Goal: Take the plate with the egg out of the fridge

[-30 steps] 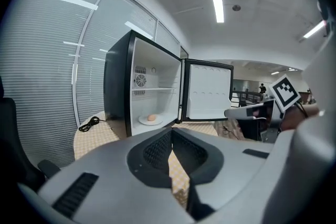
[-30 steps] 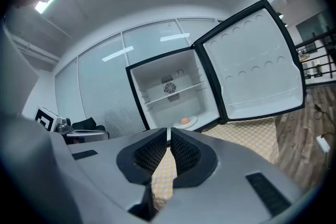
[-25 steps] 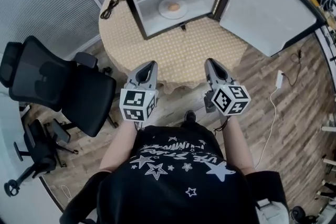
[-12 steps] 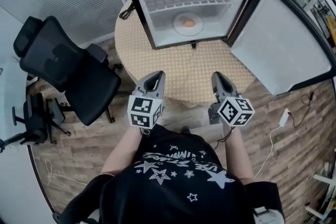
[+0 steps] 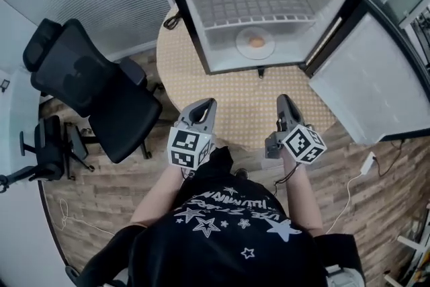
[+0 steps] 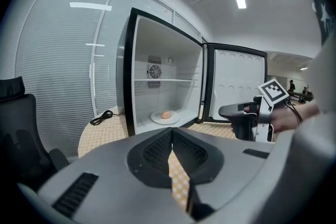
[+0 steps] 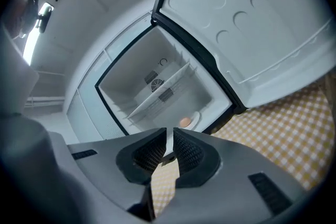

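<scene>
A white plate point(image 5: 255, 44) with a brown egg point(image 5: 256, 41) on it sits on the floor of the open mini fridge point(image 5: 195, 7), under its wire shelf. The left gripper view shows the plate point(image 6: 159, 119) and egg point(image 6: 166, 114) straight ahead, well beyond my jaws. In the right gripper view the egg point(image 7: 184, 122) shows just above the jaws. My left gripper point(image 5: 206, 105) and right gripper point(image 5: 285, 99) hover side by side over the near edge of the round table, short of the fridge. Both are shut and hold nothing.
The fridge stands on a round table with a checkered cloth point(image 5: 235, 94). Its door point(image 5: 376, 84) is swung open to the right. A black office chair point(image 5: 87, 91) stands at the left, and a cable point(image 6: 102, 117) lies on the table left of the fridge.
The view has drawn nearer to the table and fridge, which now sits more to the right. Both grippers keep the same shut pose side by side.
</scene>
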The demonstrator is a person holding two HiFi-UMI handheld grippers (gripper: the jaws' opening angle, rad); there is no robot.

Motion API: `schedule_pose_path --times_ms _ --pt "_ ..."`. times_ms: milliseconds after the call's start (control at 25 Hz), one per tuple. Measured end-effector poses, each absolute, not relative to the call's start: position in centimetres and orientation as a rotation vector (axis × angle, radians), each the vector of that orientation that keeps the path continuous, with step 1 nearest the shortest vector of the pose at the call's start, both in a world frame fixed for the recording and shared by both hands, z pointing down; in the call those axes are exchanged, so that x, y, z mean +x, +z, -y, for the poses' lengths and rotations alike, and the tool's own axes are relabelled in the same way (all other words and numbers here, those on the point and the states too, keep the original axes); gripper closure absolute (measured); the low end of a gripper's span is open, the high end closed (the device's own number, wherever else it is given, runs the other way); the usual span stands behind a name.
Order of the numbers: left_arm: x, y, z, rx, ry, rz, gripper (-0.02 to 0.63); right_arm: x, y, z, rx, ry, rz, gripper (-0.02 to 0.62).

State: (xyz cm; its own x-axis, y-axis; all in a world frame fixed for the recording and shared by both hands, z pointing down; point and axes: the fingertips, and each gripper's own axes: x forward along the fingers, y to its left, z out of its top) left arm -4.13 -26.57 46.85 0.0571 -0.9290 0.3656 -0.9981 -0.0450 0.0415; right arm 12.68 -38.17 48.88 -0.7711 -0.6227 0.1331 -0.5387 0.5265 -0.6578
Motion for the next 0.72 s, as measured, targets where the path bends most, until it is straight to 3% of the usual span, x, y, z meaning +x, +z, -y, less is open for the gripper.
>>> schedule_pose_path --times_ms 480,720 --pt "-6.4 49.1 36.3 2.192 0.318 1.761 0.597 6.2 49.2 46.4 -1.021 -1.248 -2.523 0.549" --pt "-6.0 51.0 39.8 2.219 0.322 1.653 0.597 3.7 51.4 49.7 -0.950 -1.536 -2.252 0.431"
